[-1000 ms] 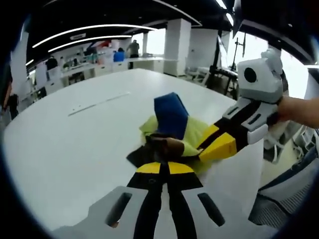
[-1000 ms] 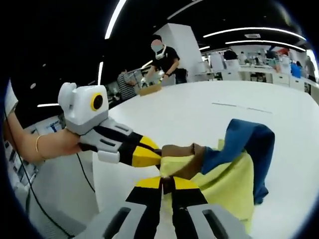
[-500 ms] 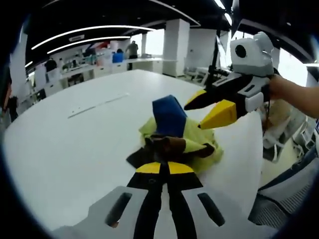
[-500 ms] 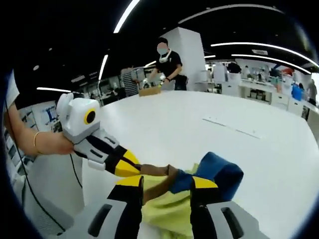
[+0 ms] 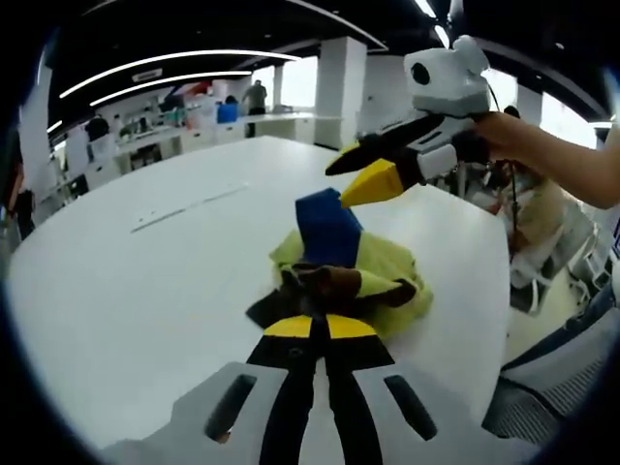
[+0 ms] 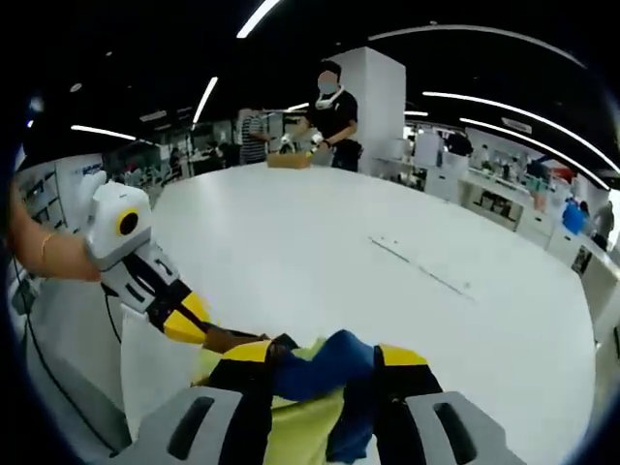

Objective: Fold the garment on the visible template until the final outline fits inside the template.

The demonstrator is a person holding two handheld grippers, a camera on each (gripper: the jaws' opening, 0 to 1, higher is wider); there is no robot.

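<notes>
A large open room is seen — white pillar (image 5: 344, 89), dark ceiling lit by strip lights (image 6: 262, 14), desks (image 6: 504, 199) along the back.

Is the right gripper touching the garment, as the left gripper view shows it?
No: the right gripper hangs open in the air above the garment, apart from it.

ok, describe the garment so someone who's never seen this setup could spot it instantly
Start from the big white table. Near its edge, just ahead of the left gripper, which is shut on it, lies the garment, a crumpled heap. It is the only cloth on the table: yellow-green body, a blue panel standing up from the middle, and a brown part in the left gripper's jaws.
</notes>
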